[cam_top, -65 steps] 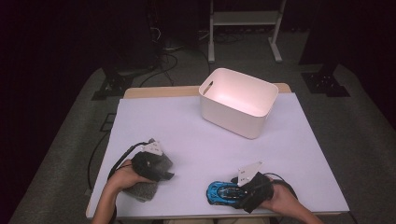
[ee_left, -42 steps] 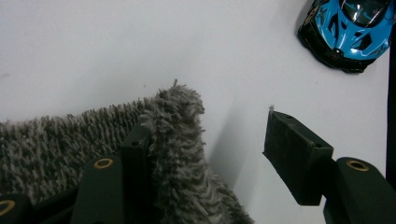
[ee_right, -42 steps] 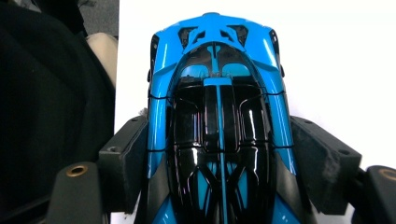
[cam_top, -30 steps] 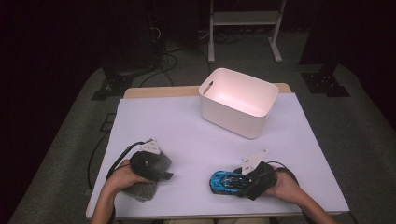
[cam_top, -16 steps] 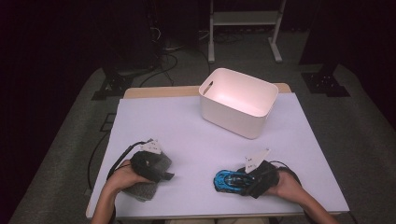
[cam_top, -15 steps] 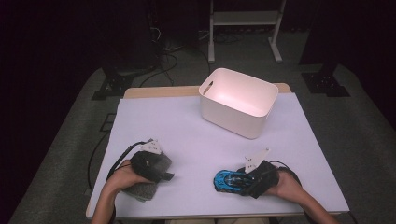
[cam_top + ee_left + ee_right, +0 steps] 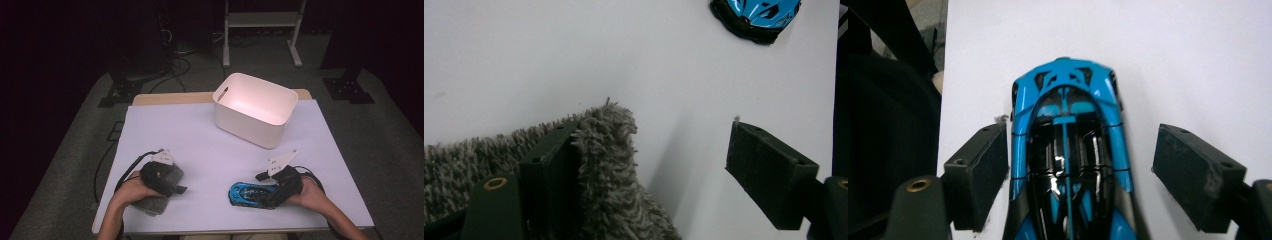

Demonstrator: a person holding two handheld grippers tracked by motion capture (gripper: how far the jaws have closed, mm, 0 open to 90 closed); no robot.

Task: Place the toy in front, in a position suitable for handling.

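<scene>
High view: the left gripper [image 7: 167,181] rests on a grey shaggy cloth [image 7: 150,204] near the front left corner of the white desk [image 7: 200,135]. The right gripper [image 7: 274,192] lies at the front right, with a blue toy car [image 7: 247,194] at its tip. A white bin [image 7: 255,107] stands well apart, toward the far edge.

Left gripper view: its jaws have just been opening and stand wide. The cloth [image 7: 614,165] bunches against the left pad [image 7: 549,165], while the right pad [image 7: 764,170] hangs clear above bare desk. The car's nose [image 7: 756,17] shows at the top.

Right gripper view: its jaws have just been opening too. The car [image 7: 1068,150] sits between them; the right pad [image 7: 1193,170] stands clear, and the left pad [image 7: 978,170] looks just beside the car's flank, perhaps touching.
</scene>
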